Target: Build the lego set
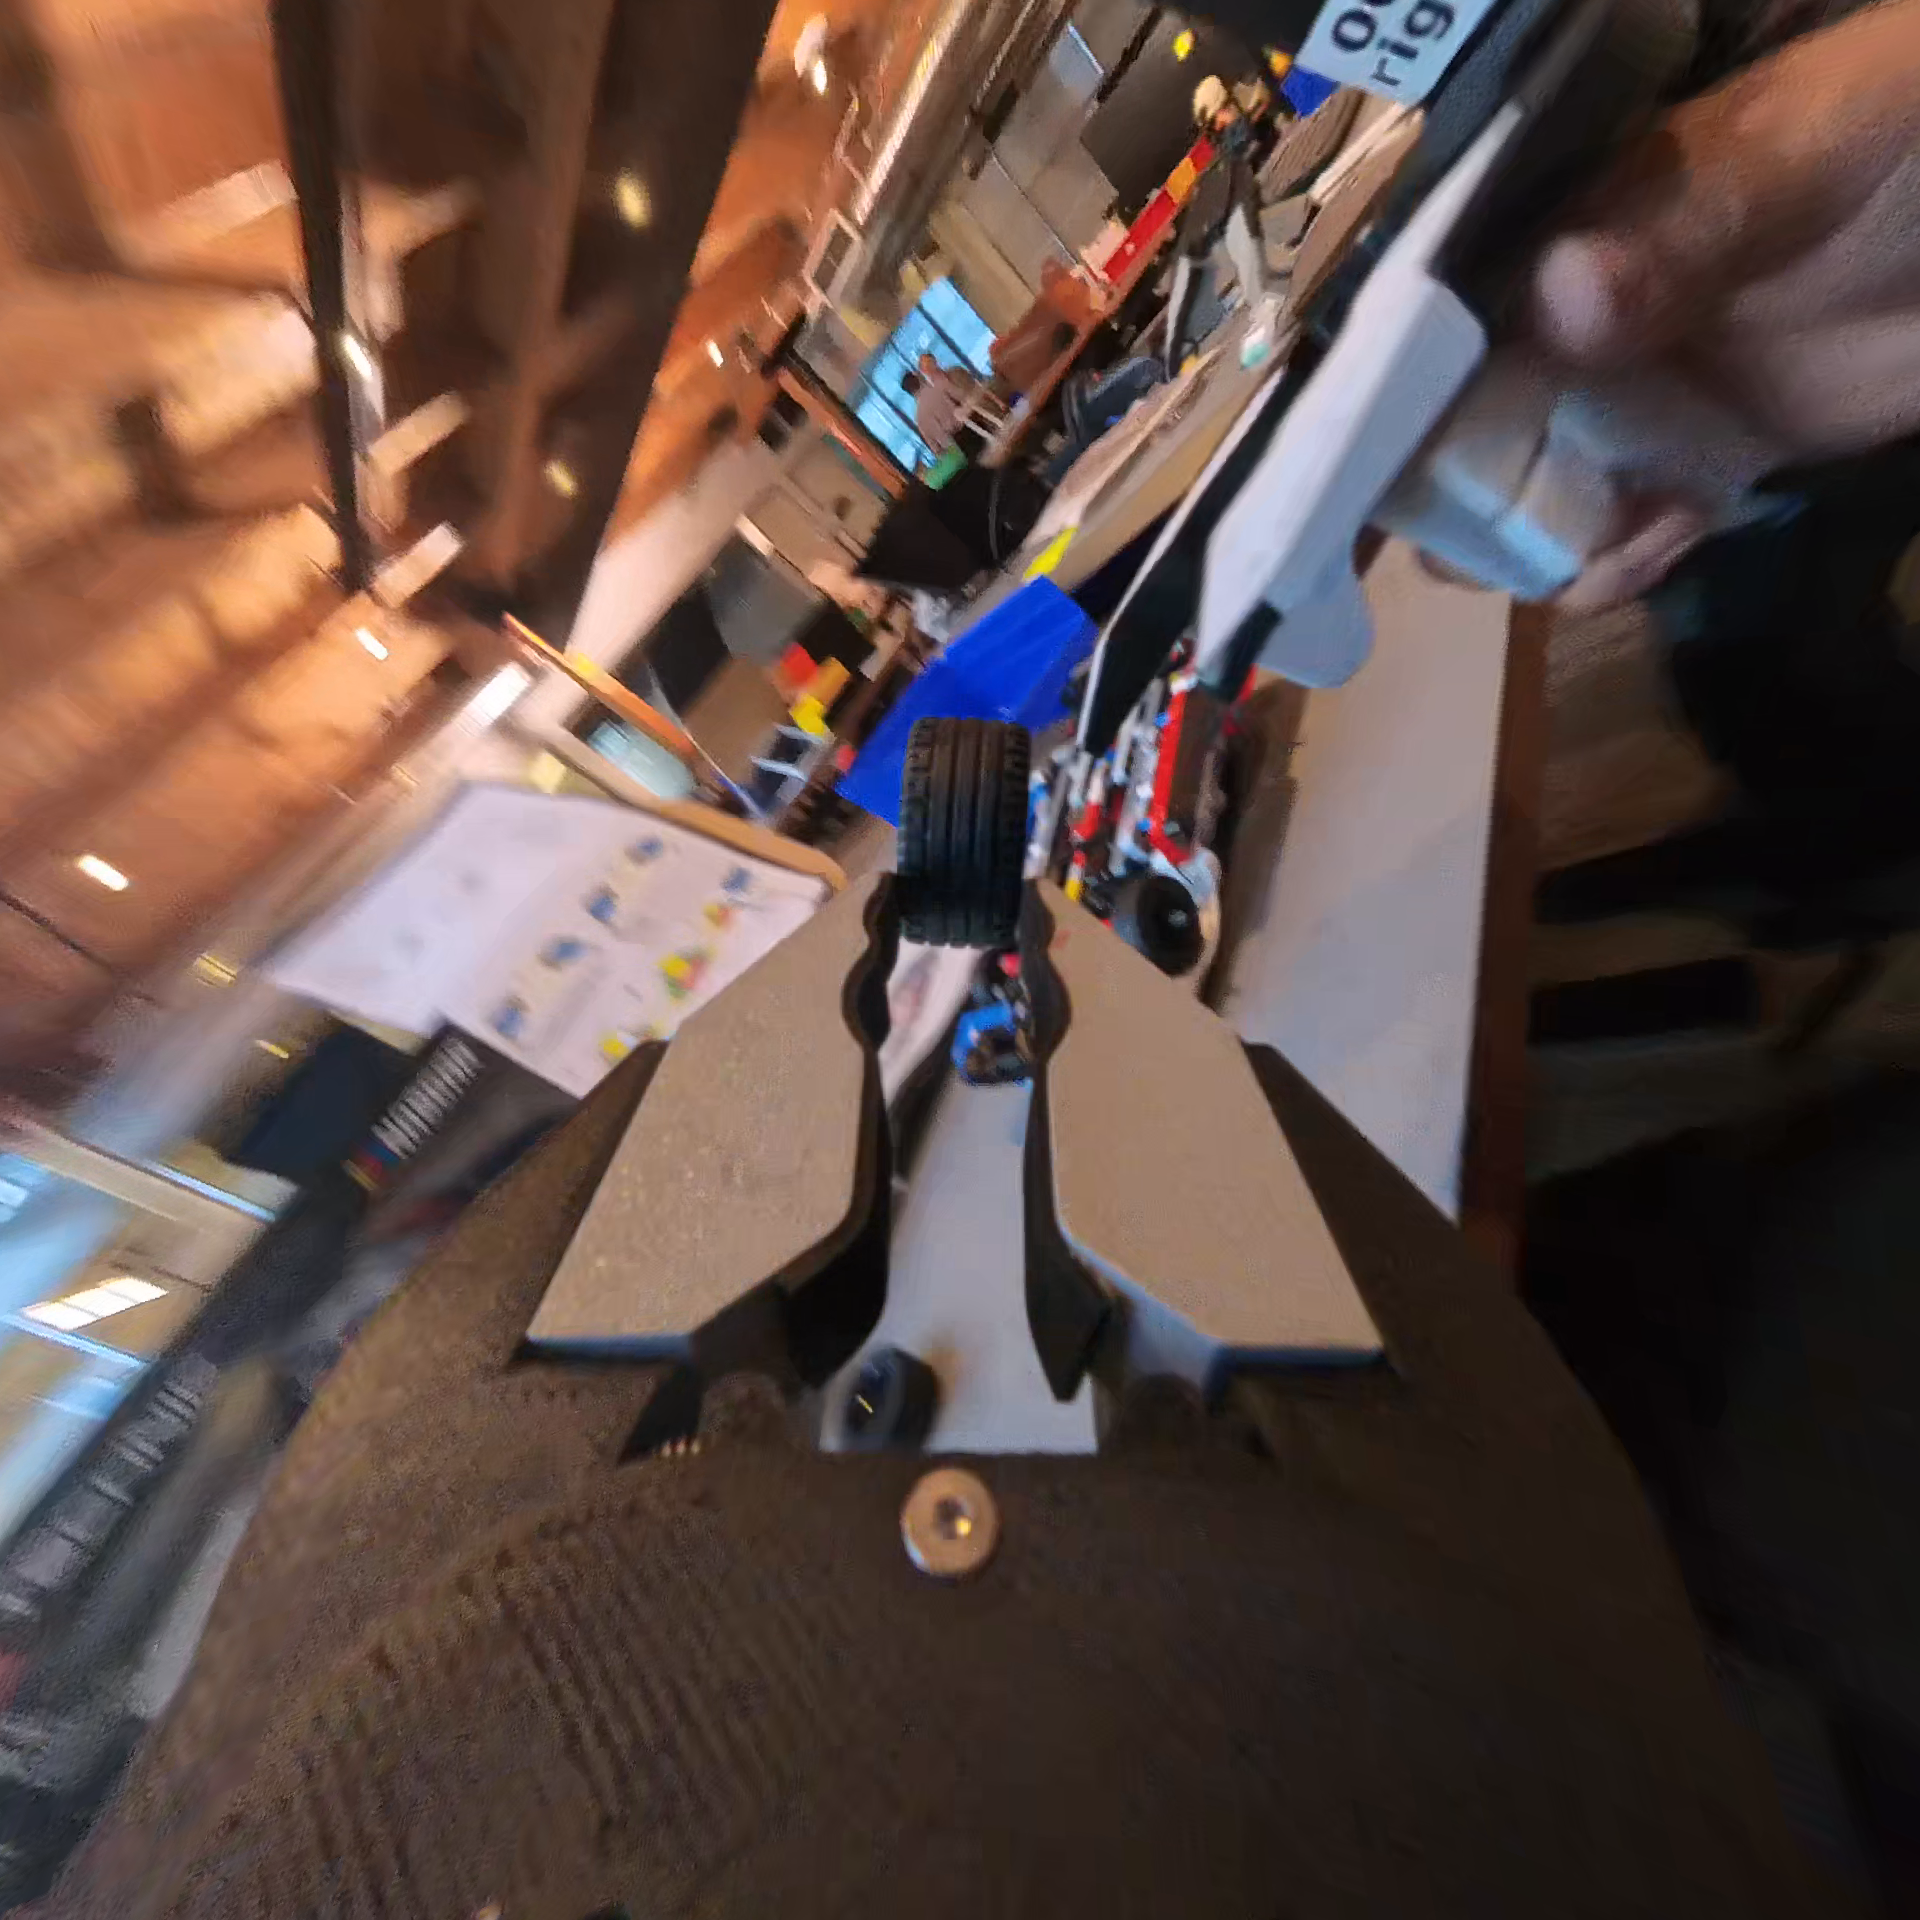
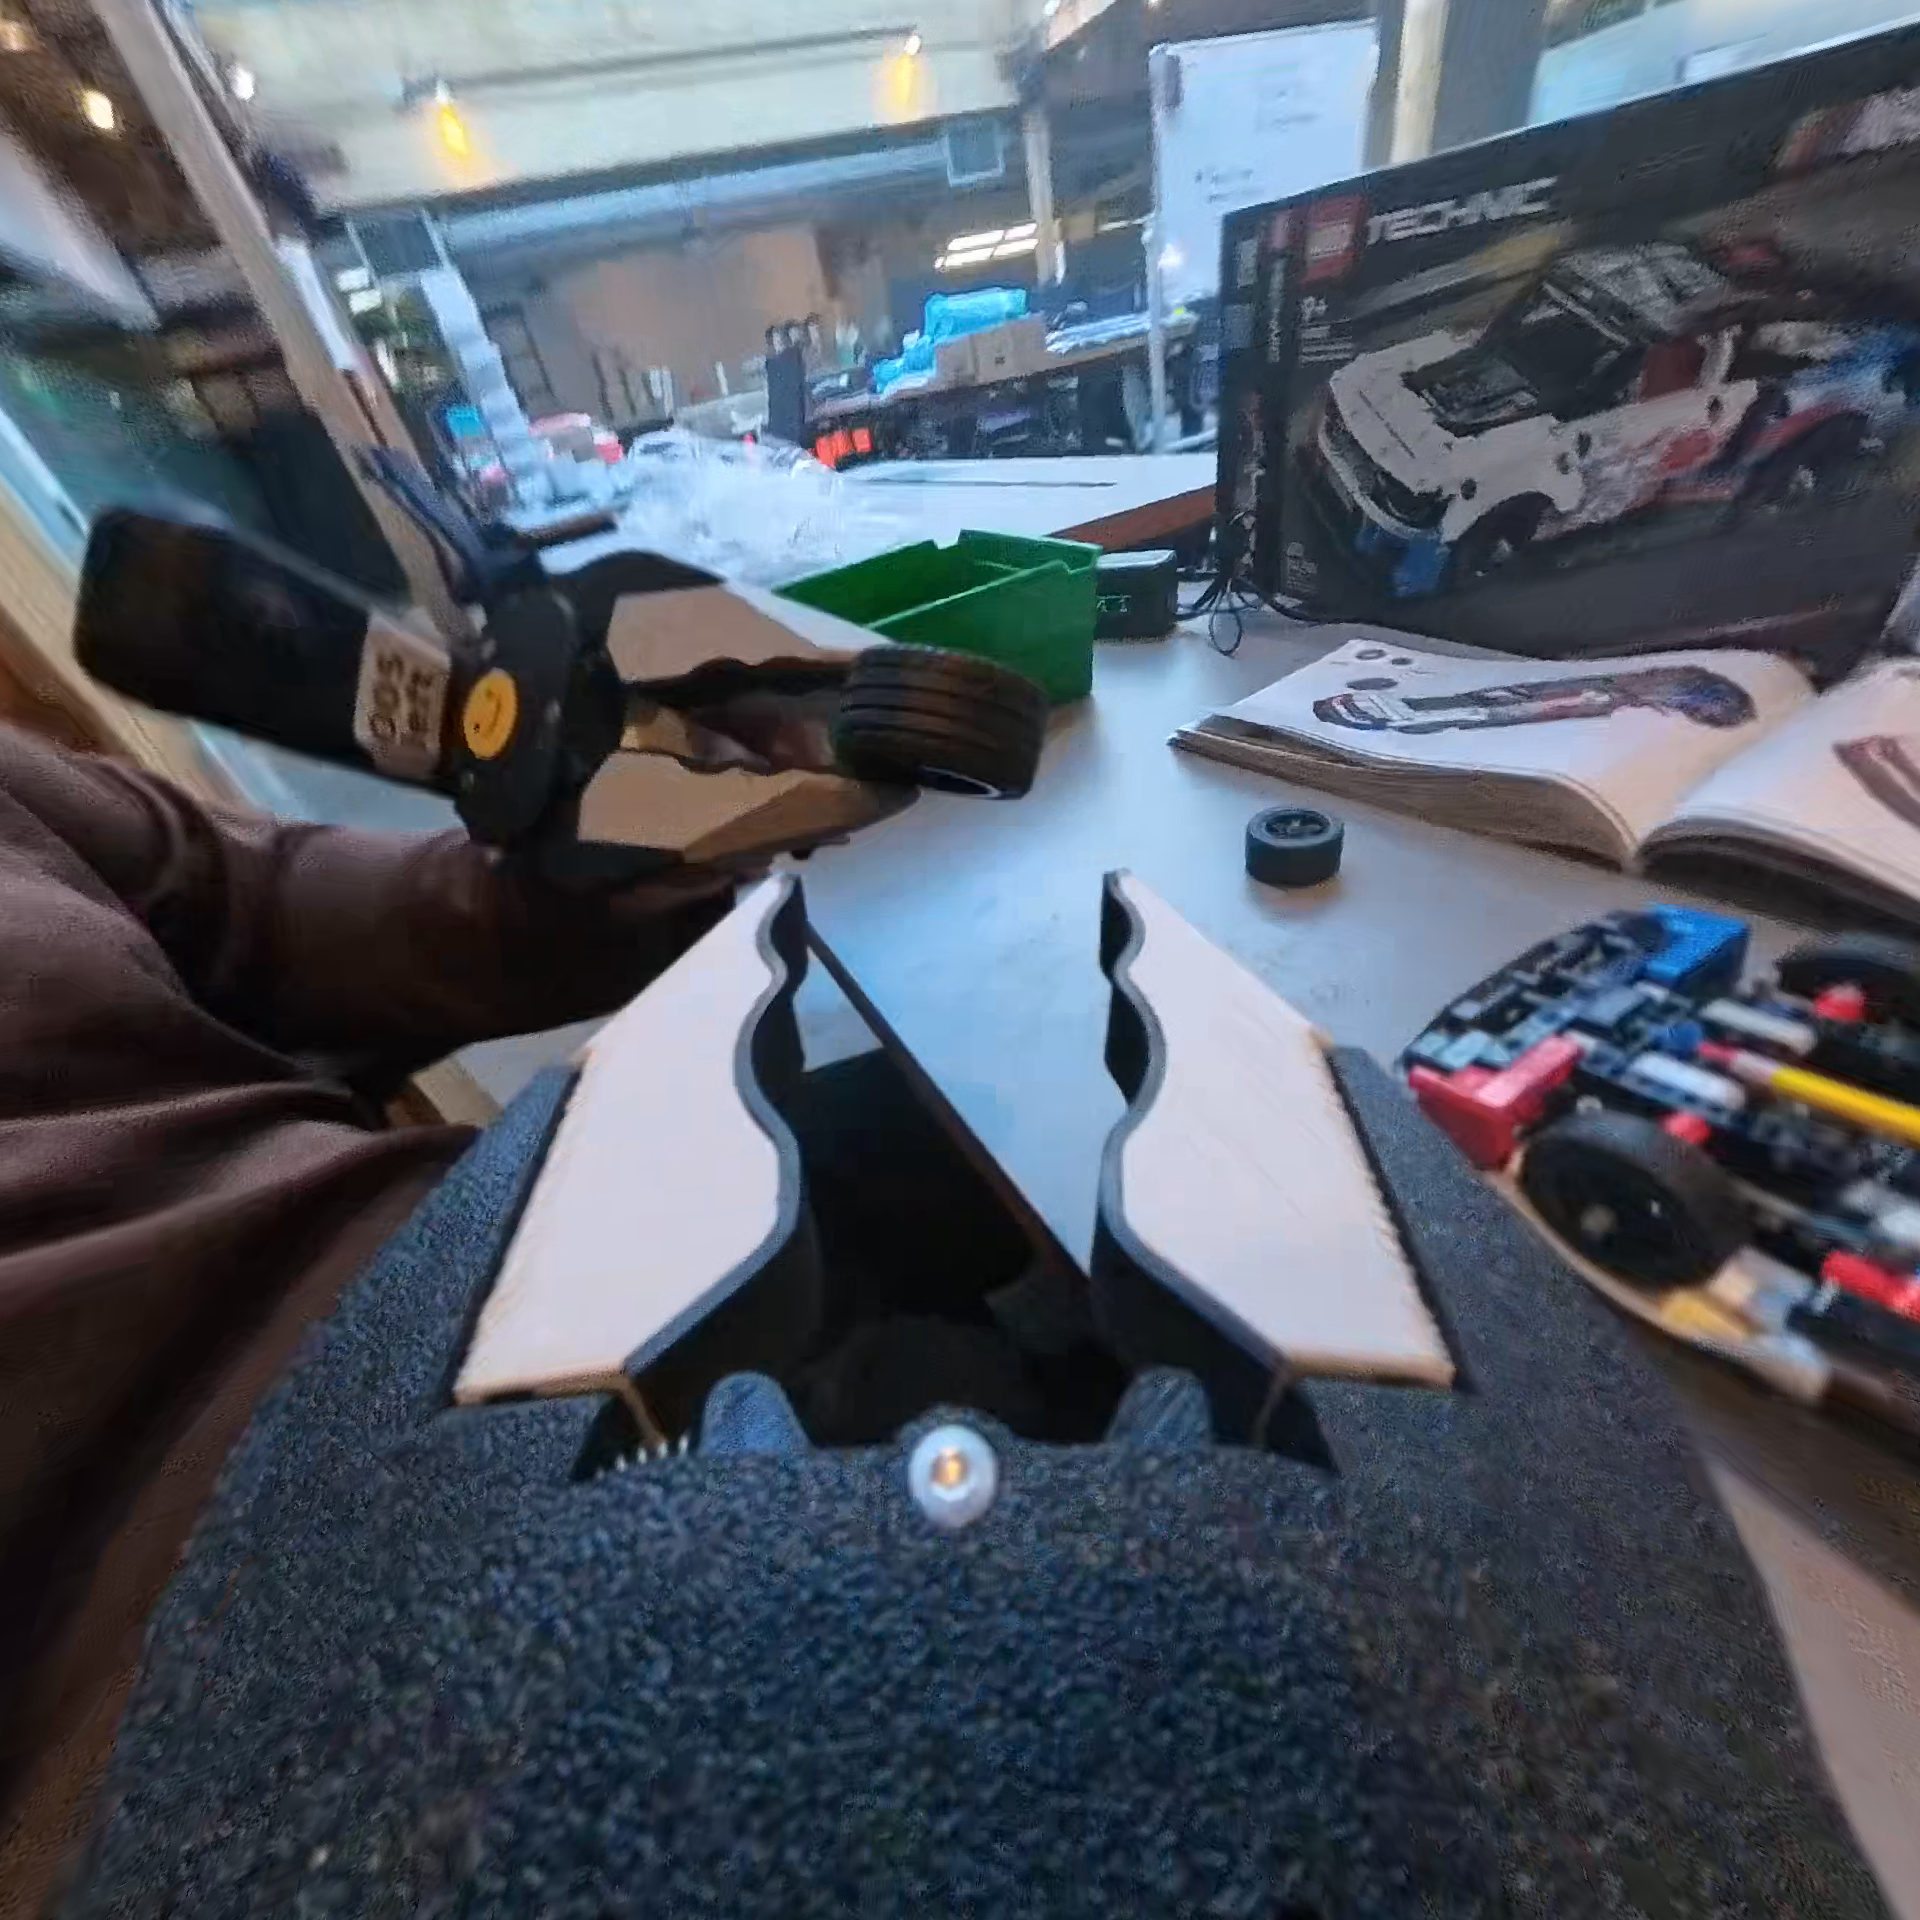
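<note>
Table (image 2: pixel 987 956): loose wheel (image 2: pixel 1294 845), booklet (image 2: pixel 1507 748), car (image 2: pixel 1704 1122) nearby.

Warm dim indoor light; left wrist view tilted, motion-blurred; both views bend and smear at edges

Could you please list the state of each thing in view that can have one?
Left gripper: jaws shut on the tire, held above the table.
Tire: gripped, off the table.
Right gripper: jaws open, empty.
Small wheel: loose, lying flat on the table.
Lego car: partly built, one wheel fitted on the near side.
Instruction booklet: lying open.
Green bin: open-topped; contents not visible.
Set box: standing upright.
</note>
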Demonstrator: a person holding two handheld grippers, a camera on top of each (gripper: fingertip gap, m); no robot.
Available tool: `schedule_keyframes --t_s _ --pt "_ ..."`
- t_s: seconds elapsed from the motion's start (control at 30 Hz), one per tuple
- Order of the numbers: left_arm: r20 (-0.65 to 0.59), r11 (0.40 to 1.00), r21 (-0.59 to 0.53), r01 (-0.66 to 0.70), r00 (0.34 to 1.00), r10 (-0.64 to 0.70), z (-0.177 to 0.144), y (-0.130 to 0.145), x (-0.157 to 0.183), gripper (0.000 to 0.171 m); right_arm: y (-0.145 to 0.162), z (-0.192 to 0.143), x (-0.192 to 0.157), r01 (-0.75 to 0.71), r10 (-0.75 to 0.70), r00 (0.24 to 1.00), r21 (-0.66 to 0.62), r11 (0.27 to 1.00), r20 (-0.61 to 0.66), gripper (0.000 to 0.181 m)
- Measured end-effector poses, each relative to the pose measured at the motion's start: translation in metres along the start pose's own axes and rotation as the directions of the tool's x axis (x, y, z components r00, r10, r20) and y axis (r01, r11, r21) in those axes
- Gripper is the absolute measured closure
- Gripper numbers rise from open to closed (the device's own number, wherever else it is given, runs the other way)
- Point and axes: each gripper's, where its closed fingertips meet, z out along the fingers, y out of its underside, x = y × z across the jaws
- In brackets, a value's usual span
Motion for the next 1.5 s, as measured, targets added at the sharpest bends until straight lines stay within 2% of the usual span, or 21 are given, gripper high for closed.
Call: schedule_keyframes --t_s 0.1,0.13,0.23,0.37,0.53,0.63,0.73,0.77,0.8,0.87,0.97,1.03,1.13,1.2,1.37,1.43,1.5 --pt "0.031 0.977 0.122 -0.176 0.984 0.174 0.014 -0.045 0.022 0.152 -0.006 -0.041 -0.003 -0.189 0.19 0.982 0.112 0.976 -0.001 0.129" --pt "0.032 0.969 0.169 -0.182 0.983 0.179 0.018 -0.058 0.029 0.152 -0.008 -0.053 -0.006 -0.227 0.228 0.974 0.153 0.962 0.016 0.129" --pt "-0.03 0.96 0.274 -0.059 0.997 0.07 0.029 -0.084 0.044 0.152 -0.017 -0.085 -0.008 -0.292 0.29 0.956 0.271 0.917 0.048 0.129" --pt "-0.07 0.942 0.334 -0.03 0.996 0.056 0.047 -0.1 0.06 0.152 -0.031 -0.109 0.002 -0.349 0.345 0.935 0.366 0.863 0.079 0.13" --pt "-0.024 0.897 0.412 -0.16 0.982 0.186 0.078 -0.108 0.064 0.152 -0.037 -0.127 0.024 -0.415 0.385 0.91 0.405 0.815 0.156 0.128" --pt "-0.03 0.874 0.442 -0.2 0.971 0.238 0.109 -0.1 0.067 0.152 -0.032 -0.136 0.039 -0.434 0.392 0.901 0.404 0.805 0.188 0.122" --pt "-0.088 0.87 0.465 -0.16 0.97 0.226 0.141 -0.087 0.078 0.153 -0.028 -0.138 0.063 -0.404 0.369 0.915 0.406 0.82 0.166 0.117" --pt "-0.102 0.865 0.471 -0.172 0.963 0.248 0.151 -0.083 0.085 0.153 -0.03 -0.139 0.073 -0.382 0.351 0.924 0.424 0.821 0.153 0.121" --pt "-0.101 0.853 0.485 -0.194 0.956 0.275 0.16 -0.08 0.09 0.153 -0.032 -0.14 0.079 -0.352 0.321 0.936 0.433 0.83 0.145 0.133" --pt "-0.084 0.845 0.493 -0.208 0.955 0.284 0.178 -0.076 0.09 0.152 -0.031 -0.142 0.096 -0.276 0.263 0.96 0.444 0.852 0.092 0.137" --pt "-0.054 0.847 0.489 -0.209 0.962 0.269 0.202 -0.071 0.081 0.152 -0.032 -0.152 0.113 -0.256 0.251 0.965 0.451 0.855 0.073 0.123" --pt "-0.056 0.85 0.49 -0.193 0.966 0.251 0.21 -0.071 0.077 0.152 -0.031 -0.159 0.121 -0.235 0.254 0.967 0.449 0.862 0.019 0.124" --pt "-0.028 0.839 0.51 -0.189 0.971 0.236 0.208 -0.083 0.074 0.152 -0.037 -0.164 0.122 -0.194 0.244 0.968 0.438 0.878 -0.061 0.13" --pt "-0.019 0.834 0.521 -0.18 0.975 0.223 0.202 -0.09 0.073 0.152 -0.044 -0.165 0.116 -0.138 0.201 0.973 0.41 0.902 -0.116 0.142" --pt "-0.056 0.886 0.461 -0.043 0.995 0.078 0.194 -0.095 0.062 0.152 -0.055 -0.161 0.105 -0.079 0.174 0.96 0.388 0.918 -0.217 0.142" --pt "-0.063 0.91 0.415 0.011 0.998 0.017 0.19 -0.093 0.058 0.152 -0.057 -0.154 0.1 -0.047 0.149 0.959 0.383 0.923 -0.242 0.133" --pt "-0.085 0.928 0.363 0.082 0.995 -0.054 0.187 -0.086 0.054 0.152 -0.053 -0.146 0.101 -0.005 0.12 0.945 0.354 0.935 -0.305 0.132"
